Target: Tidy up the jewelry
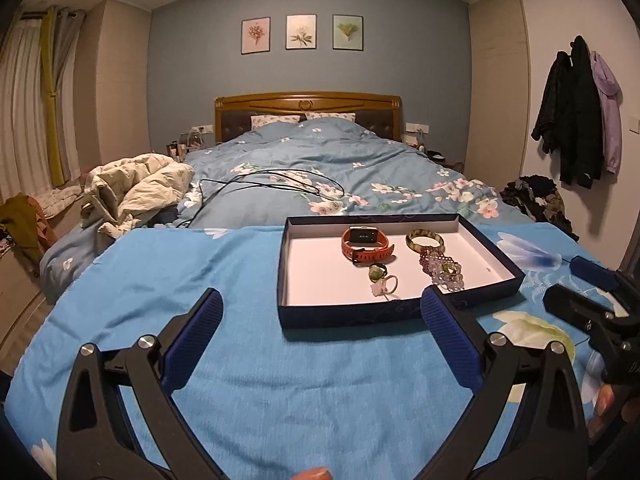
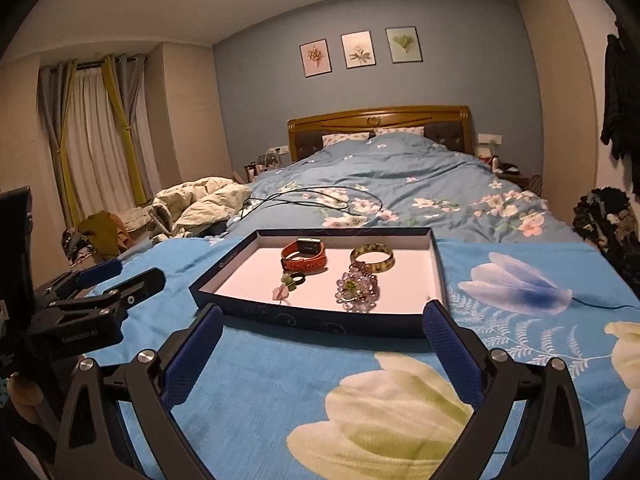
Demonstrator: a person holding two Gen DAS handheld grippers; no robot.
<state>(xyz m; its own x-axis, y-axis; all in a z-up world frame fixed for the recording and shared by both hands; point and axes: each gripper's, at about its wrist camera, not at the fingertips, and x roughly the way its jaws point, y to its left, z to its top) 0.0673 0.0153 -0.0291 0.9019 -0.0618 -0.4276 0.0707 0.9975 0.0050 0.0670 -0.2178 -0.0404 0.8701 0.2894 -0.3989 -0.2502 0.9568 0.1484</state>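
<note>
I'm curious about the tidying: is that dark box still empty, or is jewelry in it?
Not empty. The box holds a red watch, a bangle, a beaded bracelet and small rings.

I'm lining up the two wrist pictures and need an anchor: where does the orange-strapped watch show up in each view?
Left wrist view: the watch lies at the far middle of the tray, left of the green bangle.
Right wrist view: the watch lies at the tray's far side, centre-left, again left of the bangle.
Shared landmark: the three framed flower prints on the blue wall.
</note>
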